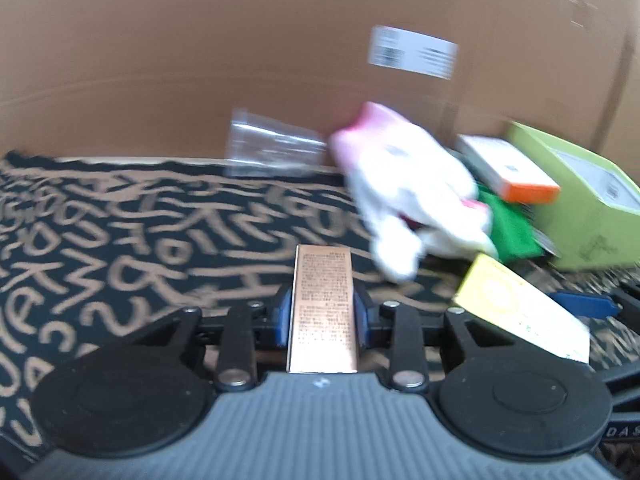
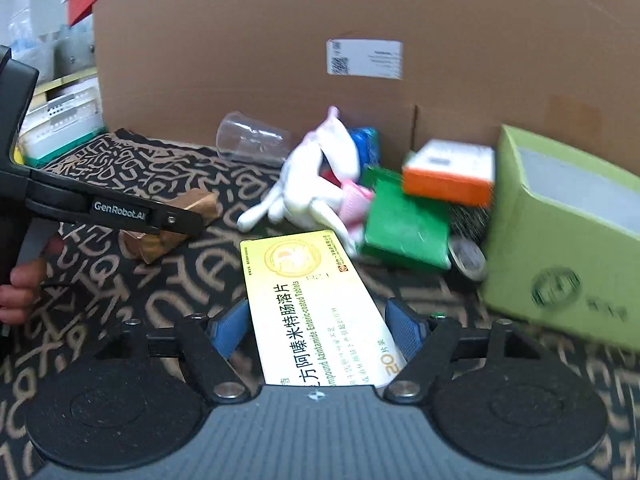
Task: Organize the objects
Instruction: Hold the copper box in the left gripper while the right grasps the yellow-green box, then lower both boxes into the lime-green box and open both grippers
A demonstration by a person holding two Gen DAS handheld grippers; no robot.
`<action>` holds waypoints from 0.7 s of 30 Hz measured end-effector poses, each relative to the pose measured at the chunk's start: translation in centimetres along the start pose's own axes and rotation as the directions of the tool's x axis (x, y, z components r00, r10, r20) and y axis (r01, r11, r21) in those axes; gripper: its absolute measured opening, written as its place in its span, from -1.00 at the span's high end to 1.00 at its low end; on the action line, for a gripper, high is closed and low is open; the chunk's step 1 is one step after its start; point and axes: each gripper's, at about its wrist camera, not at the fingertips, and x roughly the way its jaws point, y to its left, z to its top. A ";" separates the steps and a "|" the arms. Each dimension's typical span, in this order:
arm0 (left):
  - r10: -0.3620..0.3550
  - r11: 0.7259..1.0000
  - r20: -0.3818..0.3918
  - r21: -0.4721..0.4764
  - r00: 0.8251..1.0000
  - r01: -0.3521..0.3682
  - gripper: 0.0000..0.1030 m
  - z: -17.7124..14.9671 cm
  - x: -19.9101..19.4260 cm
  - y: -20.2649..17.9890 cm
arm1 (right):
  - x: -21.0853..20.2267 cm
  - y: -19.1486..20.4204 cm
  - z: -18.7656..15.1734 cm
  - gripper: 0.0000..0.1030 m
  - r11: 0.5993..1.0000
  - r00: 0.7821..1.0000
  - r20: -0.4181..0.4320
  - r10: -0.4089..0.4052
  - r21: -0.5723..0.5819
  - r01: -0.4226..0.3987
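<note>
The left gripper (image 1: 322, 314) pinches a slim copper-coloured box (image 1: 323, 308) between its blue pads; both pads press flat on the box's long sides, and the box runs straight out along the line of the fingers, past the tips. In the right wrist view this same box (image 2: 172, 226) shows in the left gripper (image 2: 176, 220), above the black cloth with tan scribbles (image 2: 120, 168), with a hand (image 2: 16, 288) on the handle at the left edge.

The right gripper (image 2: 320, 324) has a flat yellow tablet box (image 2: 312, 300) lying between its fingers. The box lies slightly slanted, its far end well beyond the tips. The right pad touches the box's edge; the left pad looks just beside the other edge, and I cannot tell if it presses there.

Beyond both claws, against a big cardboard carton (image 2: 280, 40), sit a clear plastic cup (image 2: 250, 140) on its side, a white and pink plush toy (image 2: 312, 184), a green packet (image 2: 404, 220), an orange and white box (image 2: 450, 172) and a light green box (image 2: 568, 240). A small round tin (image 2: 468, 258) lies between the packet and the green box.
</note>
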 end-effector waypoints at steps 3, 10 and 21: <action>-0.070 0.995 -0.013 0.072 0.997 0.071 0.40 -0.3 -0.1 -1.7 | -1.3 0.8 -0.7 -0.55 0.997 0.997 -0.026 0.072 -0.034 -0.072; -0.015 0.994 0.007 0.109 1.000 0.014 0.19 -0.8 0.2 -2.6 | 0.7 0.2 0.3 -0.57 0.990 0.994 -0.026 0.102 -0.098 -0.104; 0.035 0.987 0.031 0.157 0.999 -0.039 0.16 -1.0 0.5 -3.1 | 0.3 0.0 -0.5 -0.36 0.989 0.992 -0.008 0.128 -0.076 -0.128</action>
